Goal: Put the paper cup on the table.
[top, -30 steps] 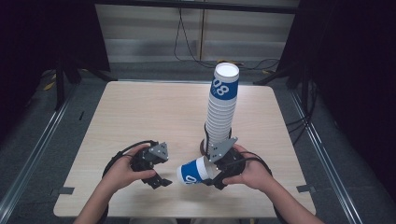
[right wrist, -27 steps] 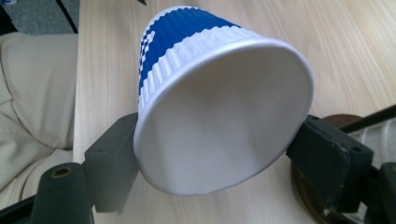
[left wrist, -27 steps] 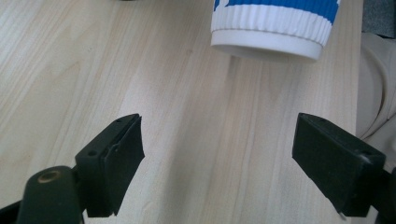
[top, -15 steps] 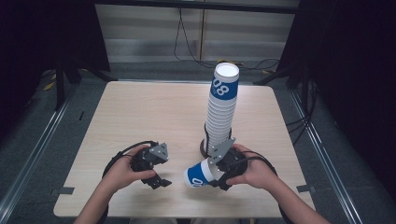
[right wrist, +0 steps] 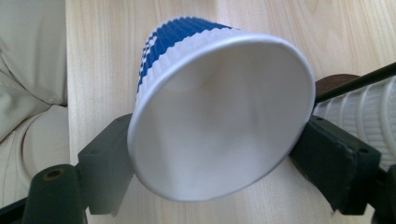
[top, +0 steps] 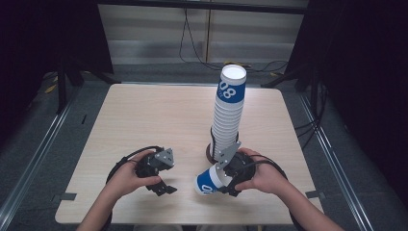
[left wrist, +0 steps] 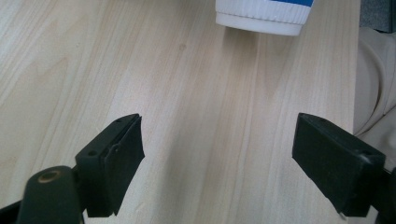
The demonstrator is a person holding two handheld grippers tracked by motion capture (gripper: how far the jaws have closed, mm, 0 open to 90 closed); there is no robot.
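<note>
A tall stack of blue-and-white paper cups [top: 229, 113] stands upside down at the table's middle right. My right gripper [top: 223, 181] is shut on a single blue-and-white cup [top: 210, 180], held on its side just off the tabletop near the front edge, base pointing left. In the right gripper view that cup [right wrist: 219, 116] fills the space between the jaws with its open mouth toward the camera. My left gripper [top: 161, 186] stands open to the left of it, nothing between its fingers. In the left gripper view the held cup's end [left wrist: 261, 16] lies ahead of my left gripper [left wrist: 219, 140].
The light wooden table [top: 144, 120] has a dark round base [right wrist: 336, 81] under the stack. The person's trousers [right wrist: 28, 70] sit past the front edge. Black cables [top: 120, 166] loop around both hands. Grey floor and metal rails surround the table.
My right gripper has drifted slightly right and toward the front edge with the cup held in it. The left gripper has stayed where it was, still open.
</note>
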